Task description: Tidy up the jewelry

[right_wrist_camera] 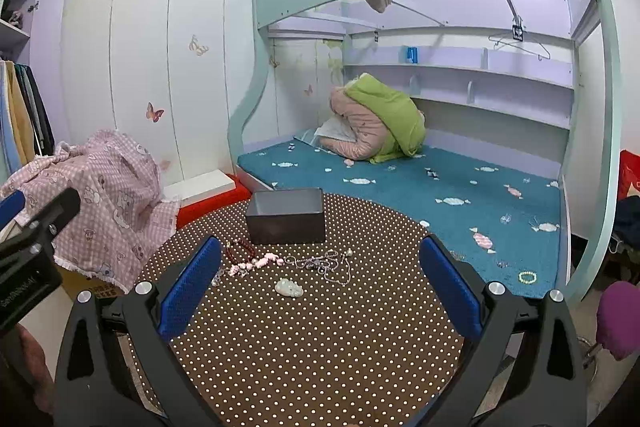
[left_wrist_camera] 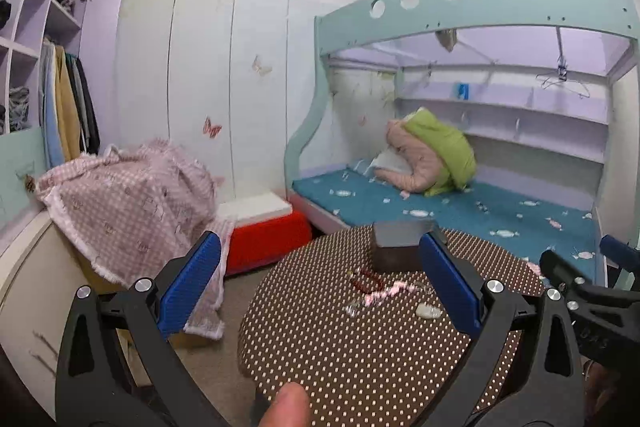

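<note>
A round table [right_wrist_camera: 320, 347] with a brown polka-dot cloth carries an open dark grey box [right_wrist_camera: 286, 215] at its far side. In front of the box lie a dark red bead bracelet [right_wrist_camera: 240, 251], a pink bead string [right_wrist_camera: 256, 263], a tangle of silver chains [right_wrist_camera: 324, 265] and a pale jade pendant [right_wrist_camera: 289, 287]. My right gripper [right_wrist_camera: 320, 291] hovers open over the table's near part, short of the jewelry, nothing between its blue pads. My left gripper [left_wrist_camera: 320, 283] is open too, at the table's left edge, with the box [left_wrist_camera: 400, 247] and the pink beads [left_wrist_camera: 384, 293] beyond its fingers.
A bunk bed with a teal mattress [right_wrist_camera: 440, 195] stands behind the table, with a green and pink bundle [right_wrist_camera: 380, 123] and a small bead bracelet [right_wrist_camera: 527, 277] on it. A pink checked blanket [left_wrist_camera: 132, 203] covers furniture at left, beside a red and white box [left_wrist_camera: 264, 235]. White wardrobe doors fill the back wall.
</note>
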Available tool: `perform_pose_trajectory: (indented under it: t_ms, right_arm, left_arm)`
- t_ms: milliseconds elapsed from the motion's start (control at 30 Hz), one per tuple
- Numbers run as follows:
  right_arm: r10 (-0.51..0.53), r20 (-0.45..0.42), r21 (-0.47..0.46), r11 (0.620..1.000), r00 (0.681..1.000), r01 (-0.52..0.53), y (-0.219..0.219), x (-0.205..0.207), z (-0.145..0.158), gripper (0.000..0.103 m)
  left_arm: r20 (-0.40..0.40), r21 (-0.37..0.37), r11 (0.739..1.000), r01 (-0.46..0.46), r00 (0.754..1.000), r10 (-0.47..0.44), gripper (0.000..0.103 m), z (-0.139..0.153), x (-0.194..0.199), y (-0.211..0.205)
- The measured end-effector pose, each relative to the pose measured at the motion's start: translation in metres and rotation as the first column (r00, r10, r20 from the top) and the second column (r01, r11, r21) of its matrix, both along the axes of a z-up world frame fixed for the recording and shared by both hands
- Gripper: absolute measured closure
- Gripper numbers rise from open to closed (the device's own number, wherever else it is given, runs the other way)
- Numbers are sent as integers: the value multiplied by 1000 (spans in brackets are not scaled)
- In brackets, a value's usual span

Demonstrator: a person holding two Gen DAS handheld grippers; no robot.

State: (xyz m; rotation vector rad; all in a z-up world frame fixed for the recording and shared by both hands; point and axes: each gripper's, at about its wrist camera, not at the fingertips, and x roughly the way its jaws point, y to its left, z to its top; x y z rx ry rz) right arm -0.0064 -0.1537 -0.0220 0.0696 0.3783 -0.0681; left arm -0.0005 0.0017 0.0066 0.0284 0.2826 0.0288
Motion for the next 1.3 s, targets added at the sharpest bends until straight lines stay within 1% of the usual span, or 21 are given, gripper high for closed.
perform_pose_trajectory:
  t_ms: [33,100,300,400,900,1300]
  right_arm:
    - [0,5,-1,1000,1000,0,2,-1,1,7]
    - [-1,17,-4,1000,1000,1,3,-3,3,7]
    - [9,49,-13,1000,999,-9,5,-9,13,7]
    - [12,55,-16,1000,998,-11,7,-12,14,7]
    - [8,66,-18,1000,998,-7,5,-13,19,7]
    - [14,77,-30,999,997,-12,9,-10,22,7]
  left_arm:
    - [-17,-4,1000,-2,1000,2,5,0,2,1]
    - [-21,-6,1000,5,1000,-5,5,-1,0,4]
    - [12,-25,1000,10,1000,-10,5,5,-13,12]
    - [20,-26,1000,7,1000,-7,5,9,-15,14]
    - [2,-45,999,20,1000,-19,5,14,-14,10]
    - [8,-62,998,25,1000,-25,5,13,-14,10]
